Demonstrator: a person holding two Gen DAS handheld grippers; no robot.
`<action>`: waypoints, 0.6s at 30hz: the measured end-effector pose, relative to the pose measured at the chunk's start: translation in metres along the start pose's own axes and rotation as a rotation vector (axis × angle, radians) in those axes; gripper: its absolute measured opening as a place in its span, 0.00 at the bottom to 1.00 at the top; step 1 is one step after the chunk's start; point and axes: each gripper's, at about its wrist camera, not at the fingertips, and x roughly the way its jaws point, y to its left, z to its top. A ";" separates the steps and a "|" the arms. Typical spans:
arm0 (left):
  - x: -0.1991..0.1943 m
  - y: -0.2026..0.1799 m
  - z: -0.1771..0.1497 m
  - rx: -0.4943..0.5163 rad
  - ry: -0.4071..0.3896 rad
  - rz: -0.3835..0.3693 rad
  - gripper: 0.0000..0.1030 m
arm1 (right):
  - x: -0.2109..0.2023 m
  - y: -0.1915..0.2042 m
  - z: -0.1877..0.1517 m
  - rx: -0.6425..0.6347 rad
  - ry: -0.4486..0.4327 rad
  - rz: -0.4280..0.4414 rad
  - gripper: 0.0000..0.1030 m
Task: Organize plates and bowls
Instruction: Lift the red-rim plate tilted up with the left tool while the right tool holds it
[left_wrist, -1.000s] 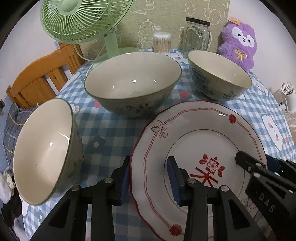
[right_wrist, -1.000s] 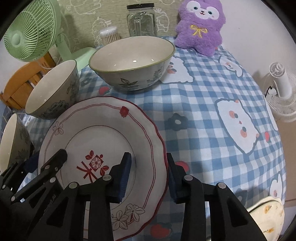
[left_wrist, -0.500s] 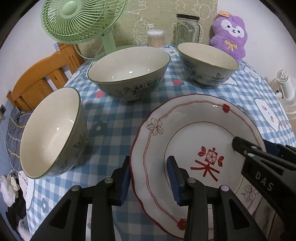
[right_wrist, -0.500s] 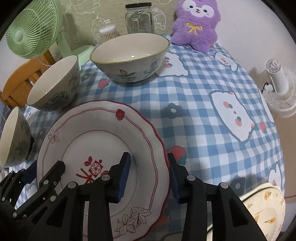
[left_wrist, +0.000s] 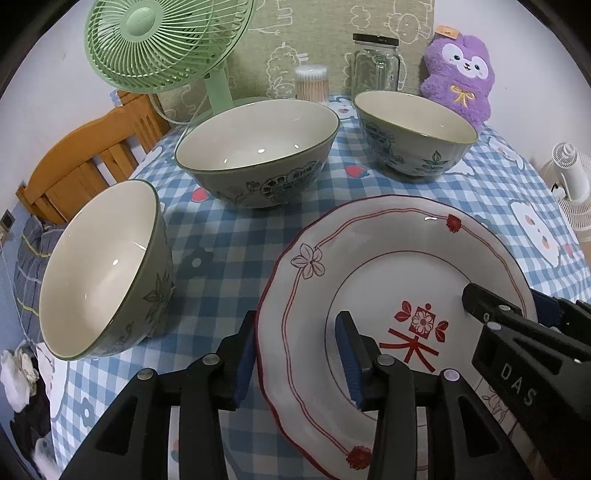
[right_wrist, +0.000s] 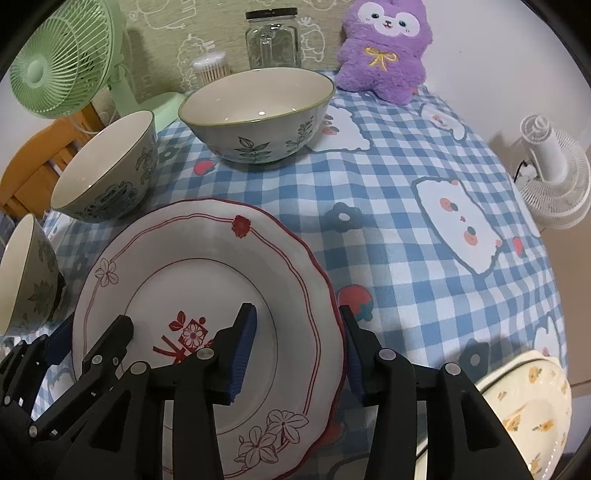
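Note:
A white plate with a red scalloped rim (left_wrist: 406, 258) (right_wrist: 184, 280) lies on the checked tablecloth. My left gripper (left_wrist: 295, 321) (right_wrist: 92, 328) straddles its left rim and its jaws are opening. The pads stand just off the rim. My right gripper (right_wrist: 297, 312) (left_wrist: 502, 299) straddles the right rim, jaws opening too, one pad over the plate's well and one outside. Three green-rimmed bowls stand beyond: a large one (left_wrist: 255, 155) (right_wrist: 107, 166), one at the back (left_wrist: 413, 129) (right_wrist: 258, 107) and one at the left edge (left_wrist: 99, 266) (right_wrist: 26, 269).
A cream plate with yellow flowers (right_wrist: 524, 406) sits at the near right. Along the back stand a green fan (left_wrist: 162, 44), a cotton-swab tub (left_wrist: 312, 83), a glass jar (left_wrist: 375, 62) and a purple plush (left_wrist: 458, 74). A wooden chair (left_wrist: 85, 162) is left, a white fan (right_wrist: 554, 173) right.
The right jaws have widened around the plate's rim, the left jaws slightly. The plate sits lower against the bowls than before, and the cream plate has come into view at lower right.

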 end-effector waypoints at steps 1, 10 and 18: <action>-0.001 0.000 0.000 -0.005 0.000 0.001 0.39 | -0.001 0.001 -0.001 -0.007 -0.001 -0.001 0.47; -0.017 0.006 0.002 -0.006 -0.033 0.005 0.39 | -0.019 0.004 -0.001 -0.018 -0.033 0.005 0.47; -0.039 0.006 -0.002 -0.008 -0.072 0.004 0.39 | -0.044 0.000 -0.008 -0.004 -0.056 0.006 0.47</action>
